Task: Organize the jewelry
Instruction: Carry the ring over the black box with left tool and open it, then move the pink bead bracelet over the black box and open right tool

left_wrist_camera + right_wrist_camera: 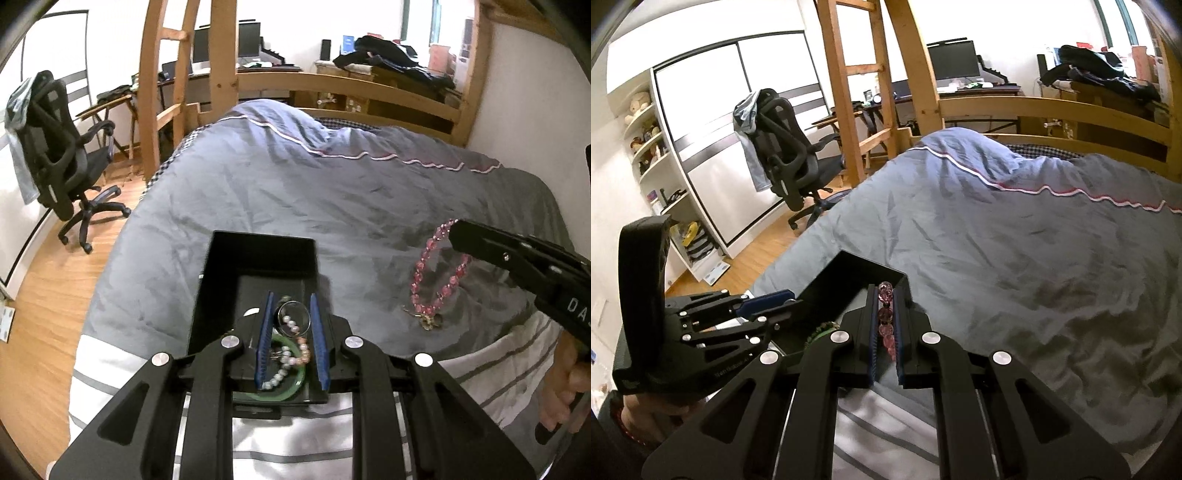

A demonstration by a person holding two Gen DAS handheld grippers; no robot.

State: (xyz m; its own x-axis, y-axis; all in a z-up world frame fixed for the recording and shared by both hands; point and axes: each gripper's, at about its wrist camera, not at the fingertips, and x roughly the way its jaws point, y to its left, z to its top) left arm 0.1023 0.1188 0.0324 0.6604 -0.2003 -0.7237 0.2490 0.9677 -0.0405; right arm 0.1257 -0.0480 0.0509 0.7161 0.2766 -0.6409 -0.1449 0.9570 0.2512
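Between right jaws: pink necklace [886,321] (hanging lengthwise)

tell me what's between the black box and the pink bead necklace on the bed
Only bare grey duvet lies between the black box and the pink bead necklace, seen in the left wrist view.

Left wrist view: looks forward and down along blue-padded fingers, close over open black rectangular box [258,258] on grey-blue quilted bed cover [332,192]. Right wrist view: sits right of box [849,280], faces same way, angled left. Shared: box, cover [1015,240], black mesh office chair [62,158] [786,147].
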